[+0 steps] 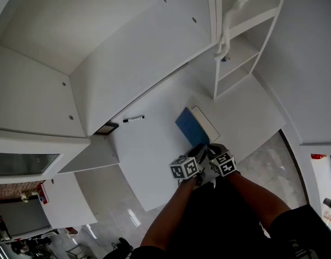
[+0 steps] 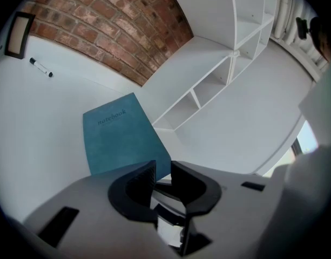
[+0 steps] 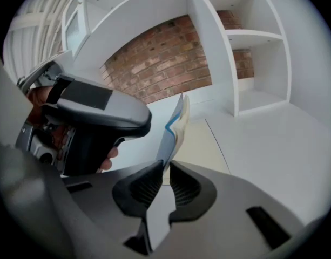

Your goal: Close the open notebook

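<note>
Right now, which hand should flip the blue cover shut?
Probably the right: the right gripper pinches the edge of the raised blue cover, while the left gripper is open, holding nothing.

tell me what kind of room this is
Probably a home office or study nook: a white desk with built-in shelves, a brick wall behind, and a notebook and marker on top.

Bright even daylight, soft shadows, fisheye-warped edges
</note>
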Action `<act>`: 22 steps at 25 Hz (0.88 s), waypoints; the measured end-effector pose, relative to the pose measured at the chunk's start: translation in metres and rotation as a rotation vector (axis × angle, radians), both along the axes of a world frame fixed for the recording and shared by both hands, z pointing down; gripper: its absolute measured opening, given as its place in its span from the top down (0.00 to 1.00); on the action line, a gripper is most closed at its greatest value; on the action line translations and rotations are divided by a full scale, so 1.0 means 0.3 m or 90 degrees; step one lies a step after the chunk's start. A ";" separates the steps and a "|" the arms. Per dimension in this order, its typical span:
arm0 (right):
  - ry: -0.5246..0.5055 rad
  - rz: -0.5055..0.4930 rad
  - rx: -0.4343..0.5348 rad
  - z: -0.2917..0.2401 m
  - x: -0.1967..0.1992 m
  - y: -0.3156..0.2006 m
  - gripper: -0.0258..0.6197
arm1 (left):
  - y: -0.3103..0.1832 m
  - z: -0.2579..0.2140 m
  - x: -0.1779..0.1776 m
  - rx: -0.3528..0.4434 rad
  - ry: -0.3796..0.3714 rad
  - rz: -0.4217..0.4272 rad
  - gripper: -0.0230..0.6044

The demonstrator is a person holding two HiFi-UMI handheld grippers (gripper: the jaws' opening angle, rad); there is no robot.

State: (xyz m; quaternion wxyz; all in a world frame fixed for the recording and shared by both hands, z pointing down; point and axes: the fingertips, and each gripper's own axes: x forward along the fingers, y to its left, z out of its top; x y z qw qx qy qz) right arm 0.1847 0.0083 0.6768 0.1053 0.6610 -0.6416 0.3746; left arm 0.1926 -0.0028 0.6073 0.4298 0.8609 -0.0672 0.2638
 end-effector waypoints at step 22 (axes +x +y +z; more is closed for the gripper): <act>-0.137 0.237 -0.131 0.187 0.218 0.127 0.88 | -0.002 0.242 -0.014 0.005 -0.146 0.043 0.86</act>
